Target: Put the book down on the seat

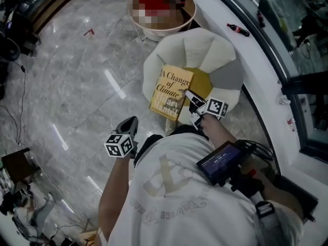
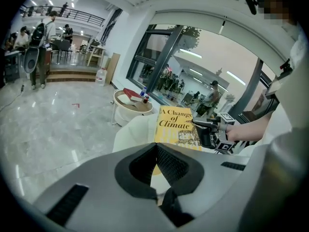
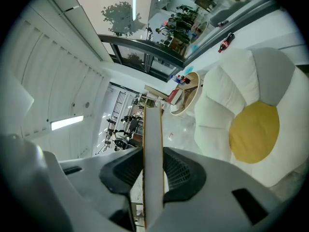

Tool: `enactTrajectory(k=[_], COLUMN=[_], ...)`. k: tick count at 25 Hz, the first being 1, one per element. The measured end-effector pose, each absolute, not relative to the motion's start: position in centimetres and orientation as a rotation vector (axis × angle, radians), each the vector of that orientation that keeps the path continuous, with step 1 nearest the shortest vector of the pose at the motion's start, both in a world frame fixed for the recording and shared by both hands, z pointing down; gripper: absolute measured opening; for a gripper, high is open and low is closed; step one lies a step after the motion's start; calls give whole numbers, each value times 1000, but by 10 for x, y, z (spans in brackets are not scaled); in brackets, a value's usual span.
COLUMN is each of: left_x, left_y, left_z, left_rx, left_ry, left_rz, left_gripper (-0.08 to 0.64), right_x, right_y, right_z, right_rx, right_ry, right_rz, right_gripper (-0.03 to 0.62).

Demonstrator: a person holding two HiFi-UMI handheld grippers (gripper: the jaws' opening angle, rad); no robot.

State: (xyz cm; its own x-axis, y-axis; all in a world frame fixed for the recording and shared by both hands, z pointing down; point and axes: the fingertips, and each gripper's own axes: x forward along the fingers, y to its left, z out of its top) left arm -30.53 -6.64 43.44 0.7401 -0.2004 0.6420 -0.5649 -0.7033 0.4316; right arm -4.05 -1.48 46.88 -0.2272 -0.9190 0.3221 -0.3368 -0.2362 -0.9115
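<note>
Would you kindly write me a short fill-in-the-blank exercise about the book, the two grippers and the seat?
1. The book, clamped in the right gripper, is titled "A Change of ____".
2. The left gripper, jaws together, holds ____.
3. The seat has white petals round a ____ centre.
Missing words: Climate; nothing; yellow.

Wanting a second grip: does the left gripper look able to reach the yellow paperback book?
Probably yes: the left gripper, shut and empty, faces the yellow paperback book, nothing between; the right gripper holds one edge.
</note>
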Motion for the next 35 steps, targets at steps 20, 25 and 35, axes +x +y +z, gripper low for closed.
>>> enactTrajectory(k=[20, 25, 35], left_x=[-259, -241, -229], left_y=[-104, -118, -154], left_z=[432, 451, 476], left_rx=[2383, 2372, 2317], left_ry=[-390, -299, -253], left_rz=[891, 935, 942], left_gripper=[9, 9, 9], right_x=[-22, -3, -1], right_y=[-10, -22, -60], right_z=[513, 541, 574], right_rx=[-1621, -1724, -1792], right_ry=[1511, 1495, 1529], right_rz=[-1511, -1533, -1605], right_gripper=[137, 137, 137])
